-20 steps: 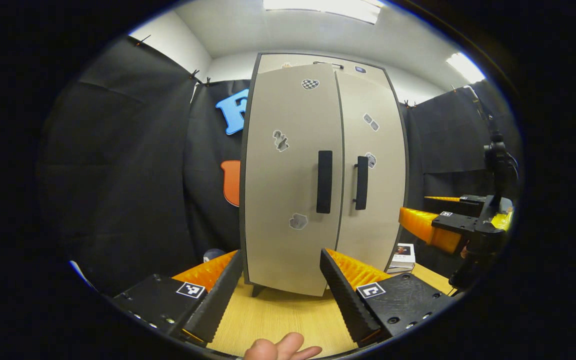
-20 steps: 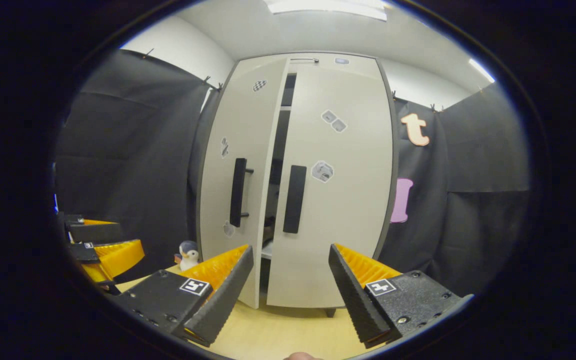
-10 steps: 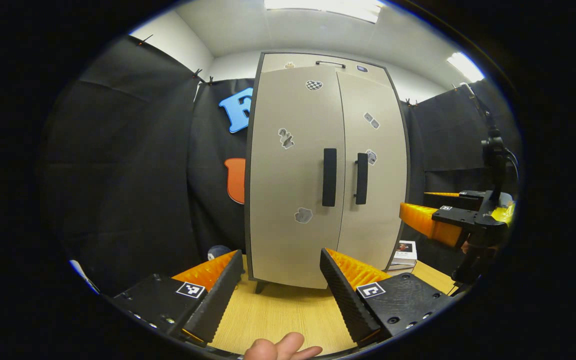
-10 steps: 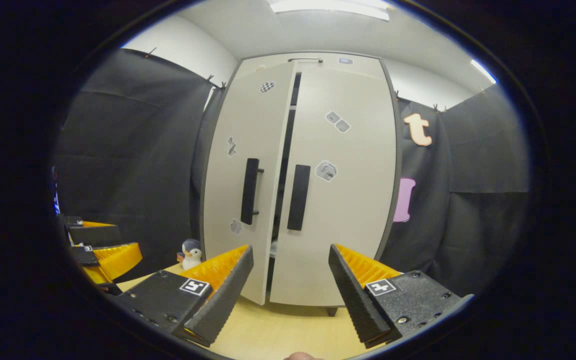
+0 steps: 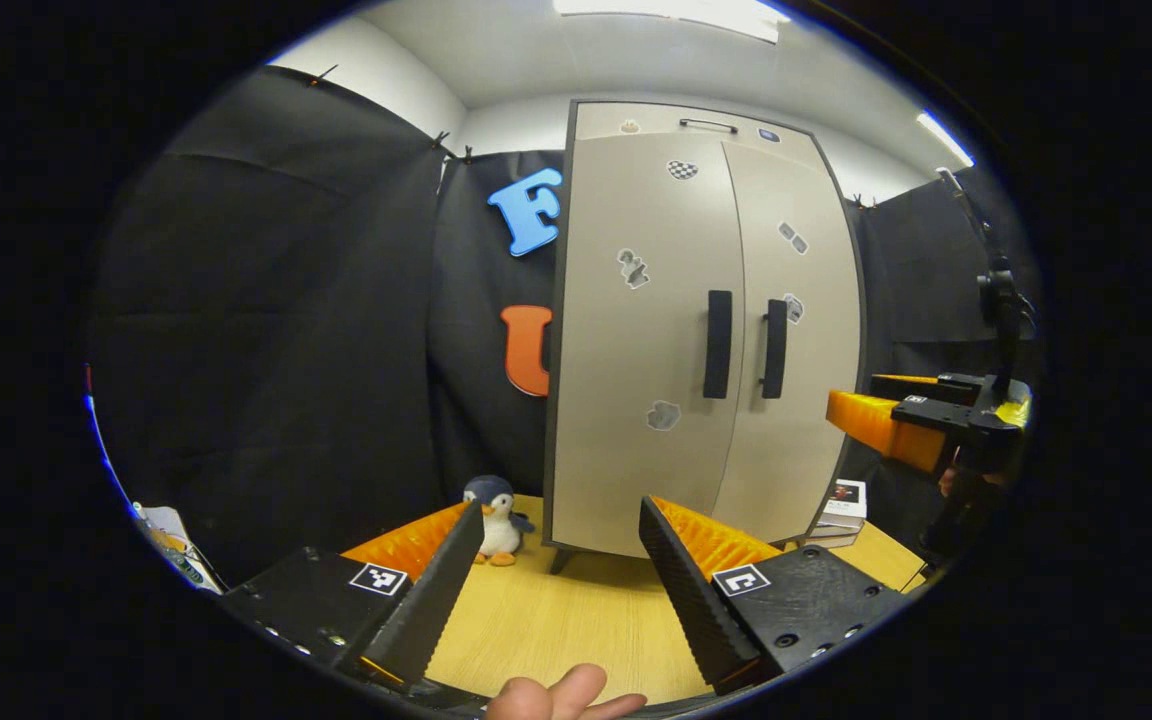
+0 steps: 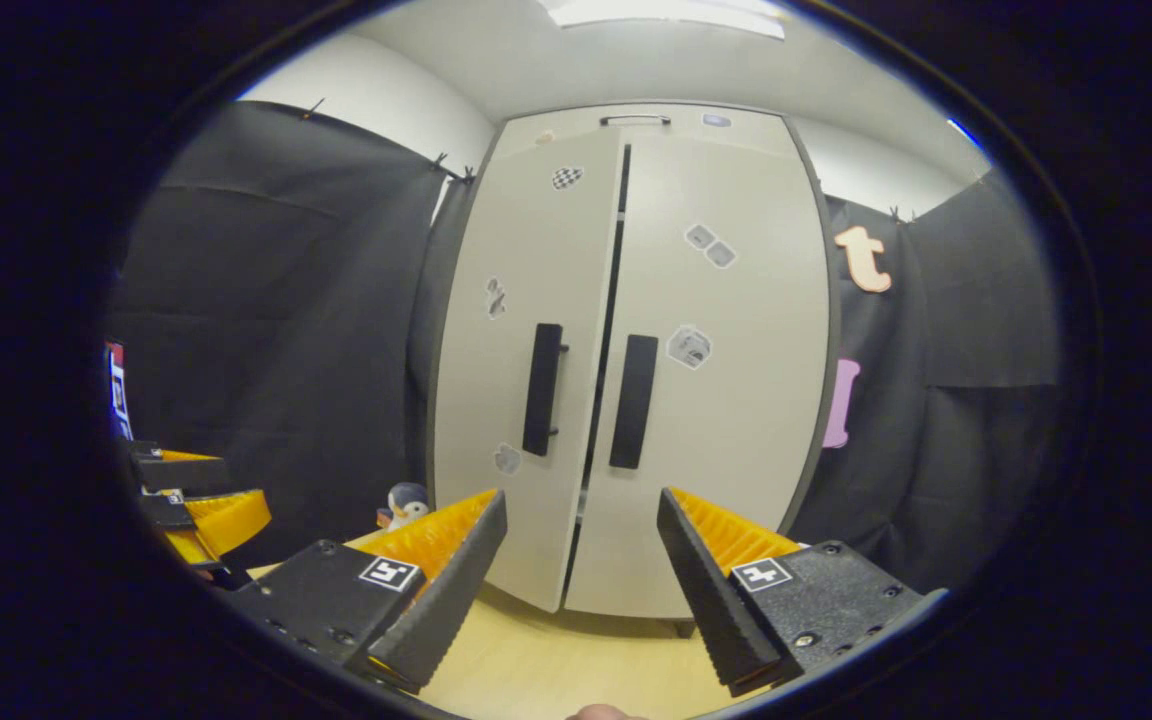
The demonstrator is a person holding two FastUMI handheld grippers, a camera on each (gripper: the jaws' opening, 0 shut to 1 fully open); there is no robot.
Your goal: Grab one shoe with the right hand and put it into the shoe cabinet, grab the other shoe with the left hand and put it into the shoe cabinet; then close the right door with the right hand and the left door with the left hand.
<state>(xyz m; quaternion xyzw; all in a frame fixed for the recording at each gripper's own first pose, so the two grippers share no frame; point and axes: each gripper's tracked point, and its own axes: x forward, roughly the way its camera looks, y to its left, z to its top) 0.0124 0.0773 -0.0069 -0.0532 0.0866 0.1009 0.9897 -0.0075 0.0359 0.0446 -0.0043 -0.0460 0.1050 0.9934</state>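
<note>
Shoe cabinet (image 6: 626, 370) stands toward the bench's (image 5: 556, 620) back edge, its left door (image 6: 516, 370) seemingly a sliver ajar beside the flush right door (image 6: 726, 370), so with left gripper (image 5: 561, 570) and right gripper (image 6: 581, 565) both spread, empty and clear of it, the door may rest unlatched.

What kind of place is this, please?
Probably a staged recording booth, not a real home: black cloth walls surround a pale two-door shoe cabinet standing on a wooden table, with a toy penguin beside it and office ceiling lights above.
</note>
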